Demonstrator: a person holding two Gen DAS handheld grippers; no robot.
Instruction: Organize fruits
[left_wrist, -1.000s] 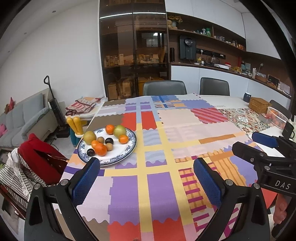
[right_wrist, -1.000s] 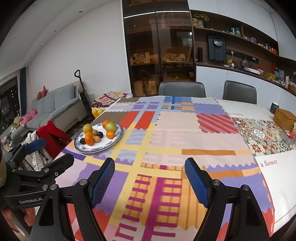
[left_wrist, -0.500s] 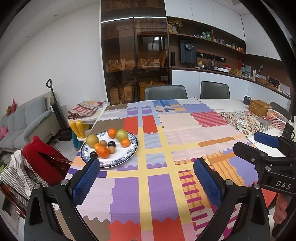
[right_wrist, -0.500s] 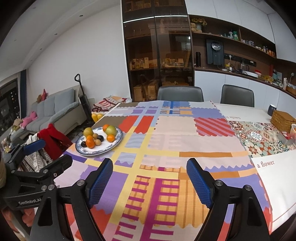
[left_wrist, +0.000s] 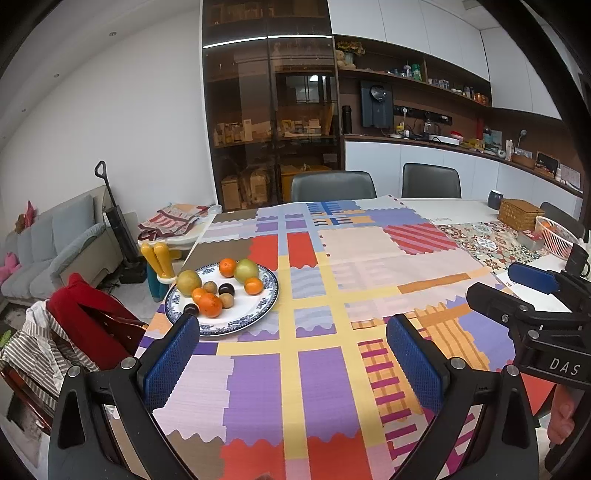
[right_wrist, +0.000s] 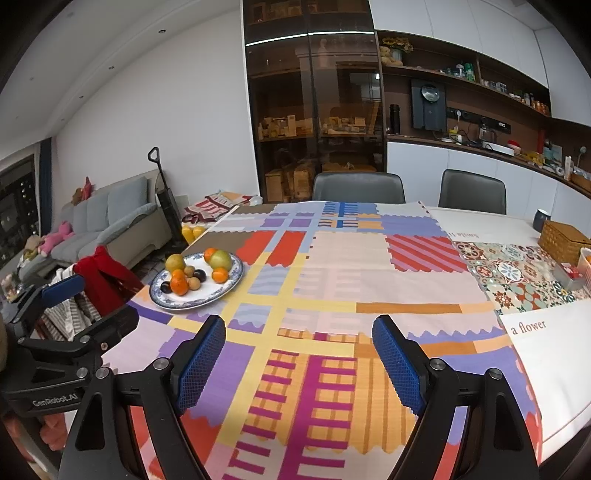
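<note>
Blue-padded fingers (left_wrist: 171, 360) of the black left gripper (left_wrist: 293, 363) nearest in the left wrist view, spread wide, nothing between them, only the patchwork tablecloth of purple, yellow, orange and pink blocks (left_wrist: 332, 295) beneath. Same for the black right gripper with blue ribbed pads (right_wrist: 298, 363) in its own view: released, jaws well apart, empty, above a magenta and orange striped patch of the cloth. Each tool visible also from the other camera, at the side edge of the picture, both low over the near end of the table. Part of a hand (left_wrist: 561, 417) at the lower right edge of the left view, under the right tool. Farther on, towards the left edge of the table, a round white plate with blue patterned rim (left_wrist: 266, 295), lying flat on the cloth. On the plate, all the fruits together: several oranges (left_wrist: 209, 304), two yellow-green round fruits (left_wrist: 246, 270), small brown round fruits (left_wrist: 226, 300) and two dark plum-like ones (left_wrist: 225, 288), some touching each other. Beside that table edge, a chair with red cloth and striped fabric (left_wrist: 79, 314). At the far right of the table, a woven brown basket (left_wrist: 521, 214) and a pink wire basket (left_wrist: 554, 236). Behind the table, two grey chairs (left_wrist: 332, 186), then a tall dark glass cabinet (left_wrist: 269, 122) and a grey sofa (left_wrist: 48, 243) at left.
</note>
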